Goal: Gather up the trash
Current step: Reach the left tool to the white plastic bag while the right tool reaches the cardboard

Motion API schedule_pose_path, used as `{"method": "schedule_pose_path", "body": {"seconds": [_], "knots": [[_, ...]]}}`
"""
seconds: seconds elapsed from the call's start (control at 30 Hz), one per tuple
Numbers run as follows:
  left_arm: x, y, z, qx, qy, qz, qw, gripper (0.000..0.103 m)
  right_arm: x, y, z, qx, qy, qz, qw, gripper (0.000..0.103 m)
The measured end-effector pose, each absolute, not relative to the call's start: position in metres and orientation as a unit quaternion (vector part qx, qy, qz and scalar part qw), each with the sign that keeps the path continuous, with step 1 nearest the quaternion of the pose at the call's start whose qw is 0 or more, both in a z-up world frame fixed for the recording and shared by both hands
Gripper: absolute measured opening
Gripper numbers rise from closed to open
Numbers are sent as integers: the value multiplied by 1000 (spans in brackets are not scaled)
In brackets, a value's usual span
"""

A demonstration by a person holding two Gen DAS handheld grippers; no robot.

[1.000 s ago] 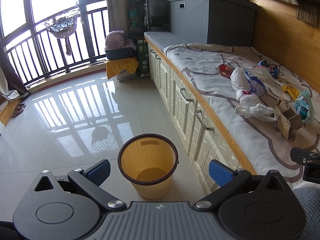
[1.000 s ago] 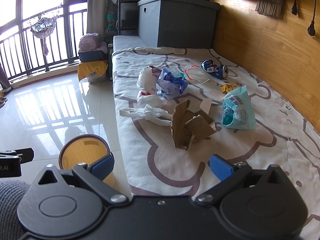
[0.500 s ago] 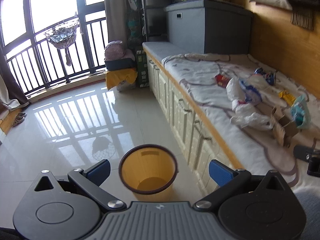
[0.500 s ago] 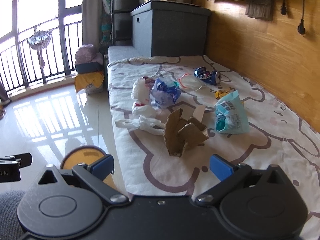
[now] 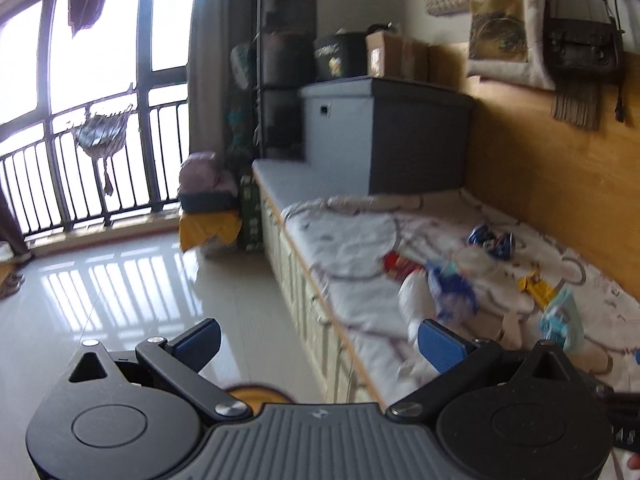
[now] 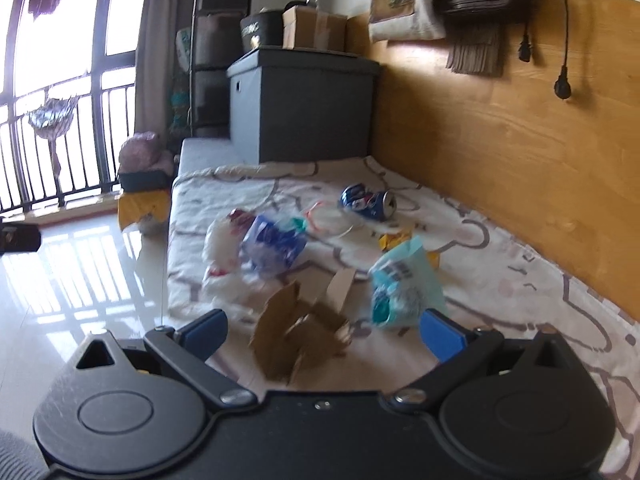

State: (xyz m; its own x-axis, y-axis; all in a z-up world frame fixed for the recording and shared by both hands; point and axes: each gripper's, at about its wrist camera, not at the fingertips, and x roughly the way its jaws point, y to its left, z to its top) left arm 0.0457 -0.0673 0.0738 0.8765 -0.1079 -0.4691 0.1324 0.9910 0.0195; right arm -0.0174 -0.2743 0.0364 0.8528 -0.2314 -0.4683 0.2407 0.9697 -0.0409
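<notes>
While both views are blurred, the room reads clearly: a long bed [image 6: 500, 280] with a white patterned cover runs beside a wooden wall, and trash lies scattered on it. The right gripper [image 6: 324, 330] hangs just above the cover with its blue-padded jaws spread wide and empty. Directly ahead of it, between the pads, lies a torn brown cardboard box [image 6: 300, 334]. Just right of the box sits a light teal snack bag [image 6: 404, 284]. Farther back to the left are a crumpled white plastic bag [image 6: 222, 250] and a blue plastic bag [image 6: 274, 242], touching each other. Behind them a crushed blue can [image 6: 368, 200] lies on its side near the wall, with a small yellow wrapper [image 6: 394, 238] between the can and the teal bag.

The left gripper [image 5: 318, 340] is held over the glossy tiled floor [image 5: 120, 292] beside the bed's edge, jaws also spread wide, gripping nothing. Only a sliver of the yellow waste bin [image 5: 256, 392] shows, low in the left view, just above the gripper body. At the far end of the bed stands a grey storage box [image 5: 380, 136], and tall barred windows [image 5: 80, 140] fill the left side.
</notes>
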Motion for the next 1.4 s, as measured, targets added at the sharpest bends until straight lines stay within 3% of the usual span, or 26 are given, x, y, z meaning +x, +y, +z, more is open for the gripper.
{"method": "schedule_pose_path", "body": {"seconds": [0.27,0.6,1.03,1.4], "knots": [[111,-127,73,38,252,-74,964,103,13,-300,24,40,243,-117,962,103],[184,-186,30,57,323,-94,940,103,65,-309,-10,93,304,-57,947,103],[222,-168,-40,-4,416,-82,906,103,104,-327,-49,138,370,-67,916,103],[220,-168,-57,-38,423,-124,897,102,107,-324,-49,141,387,-89,907,103]]}}
